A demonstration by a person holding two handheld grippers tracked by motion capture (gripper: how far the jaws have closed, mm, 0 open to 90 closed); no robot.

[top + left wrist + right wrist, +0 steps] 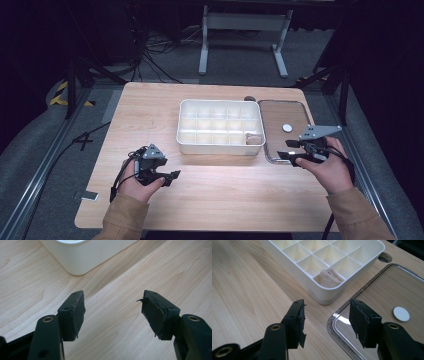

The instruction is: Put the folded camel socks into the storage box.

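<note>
White divided box (pixel 220 127) holds a folded cloth (pixel 254 138) at its 4 o'clock corner compartment — tray (pixel 274 122) carries a white disc (pixel 287 127); both grippers' fingers spread, empty.

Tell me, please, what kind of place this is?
Probably a lab set up for recording: a wooden table among dark curtains, metal rails on grey carpet, and loose cables on the floor.

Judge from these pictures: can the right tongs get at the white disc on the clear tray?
Probably yes. The right tongs are open over the clear tray, and nothing lies between them and the white disc.
</note>
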